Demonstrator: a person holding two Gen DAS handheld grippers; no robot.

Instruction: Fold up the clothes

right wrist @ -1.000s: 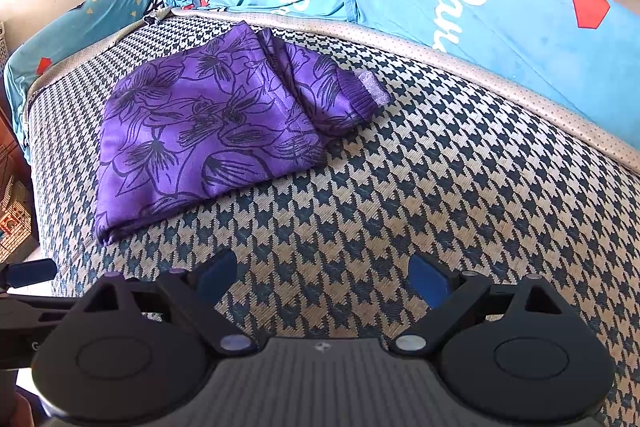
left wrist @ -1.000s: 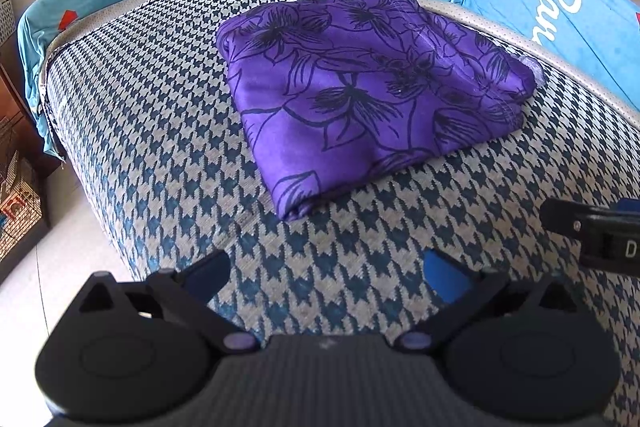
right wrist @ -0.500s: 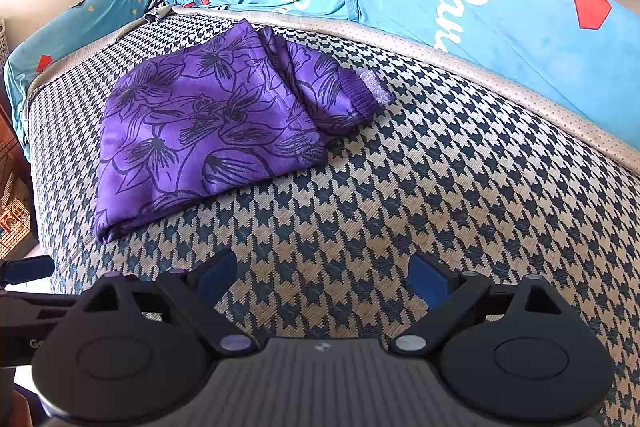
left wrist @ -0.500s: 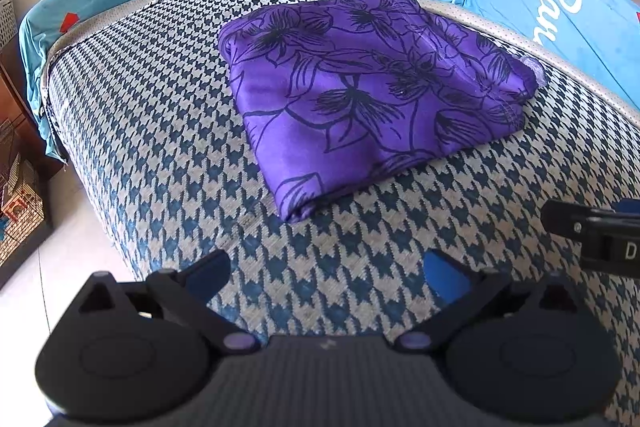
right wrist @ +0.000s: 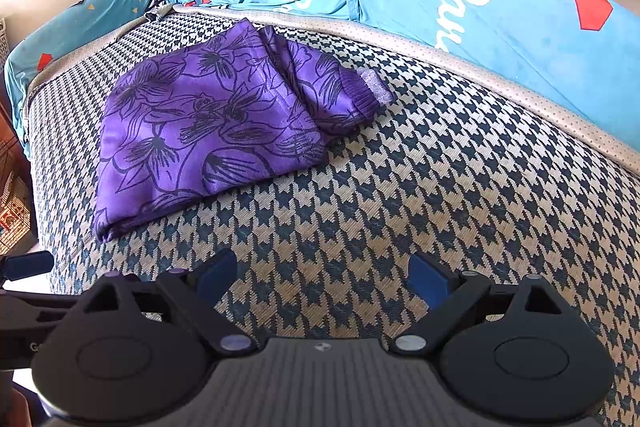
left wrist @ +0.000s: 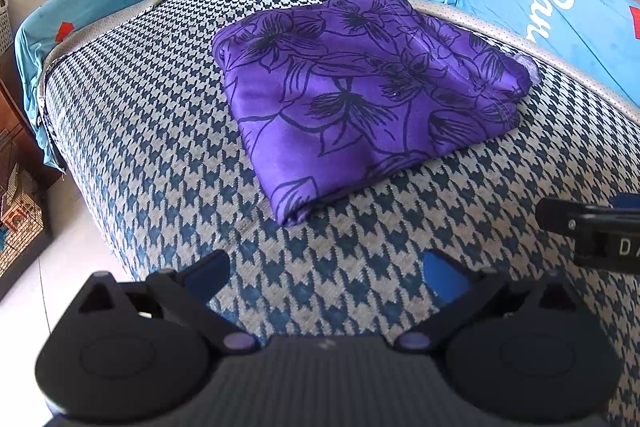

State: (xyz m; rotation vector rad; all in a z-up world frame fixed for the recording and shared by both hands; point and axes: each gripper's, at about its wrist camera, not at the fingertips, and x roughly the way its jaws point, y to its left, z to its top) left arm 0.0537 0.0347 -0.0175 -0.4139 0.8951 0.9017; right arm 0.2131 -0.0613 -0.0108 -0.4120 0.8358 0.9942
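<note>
Since the purple garment (left wrist: pixel 360 99) lies folded on the houndstooth sofa seat (left wrist: pixel 140 131), both grippers (left wrist: pixel 326 273) (right wrist: pixel 322 277), jaws spread empty, should just square its loose cuff.

I see the purple garment (left wrist: pixel 360 99) as thin, satiny cloth with a soft sheen, its cuff (right wrist: pixel 374 89) ribbed knit. The seat cover (left wrist: pixel 160 131) looks coarse and woven, matt. Blue cushions (right wrist: pixel 520 27) look plush. My claws are matt black plastic.
</note>
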